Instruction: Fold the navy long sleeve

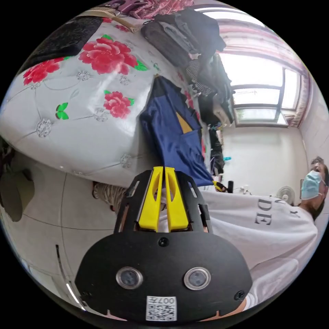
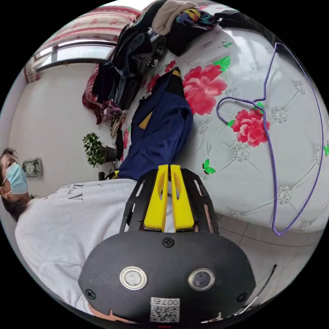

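The navy long sleeve, with a black upper part and a mustard patch, lies on the flowered bed cover, and its near edge reaches the bed's side. My left gripper is shut on one near corner of that edge. My right gripper is shut on the other near corner. Each shows as a small yellow-and-black shape in the other's view: the right gripper and the left gripper.
A pile of dark clothes is heaped at the far side of the bed. A purple wire hanger lies on the cover. A person in a white shirt stands close by. Tiled floor lies below.
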Demonstrator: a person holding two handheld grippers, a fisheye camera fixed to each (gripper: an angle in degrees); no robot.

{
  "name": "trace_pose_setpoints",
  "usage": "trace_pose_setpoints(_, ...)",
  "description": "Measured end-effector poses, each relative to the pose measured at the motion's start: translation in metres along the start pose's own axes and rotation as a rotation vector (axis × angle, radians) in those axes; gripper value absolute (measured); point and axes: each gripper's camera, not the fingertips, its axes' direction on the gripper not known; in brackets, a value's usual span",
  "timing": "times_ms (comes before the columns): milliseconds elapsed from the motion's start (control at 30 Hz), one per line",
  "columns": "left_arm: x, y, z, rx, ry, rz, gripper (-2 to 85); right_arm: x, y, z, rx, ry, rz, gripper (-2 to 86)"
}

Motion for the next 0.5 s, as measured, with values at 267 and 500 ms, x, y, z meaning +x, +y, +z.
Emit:
trace_pose_setpoints(267,0.046,-0.161,0.001,0.069,0.106,0.054,-0.6,-0.043,-0.14,-0.029,0.167,-0.215,-0.048,0.0)
trace_pose_setpoints(500,0.043,-0.281,0.058,0.225,-0.085,-0.147,6.9,-0.052,-0.257,0.028,0.32,0.14,0.07,2.4)
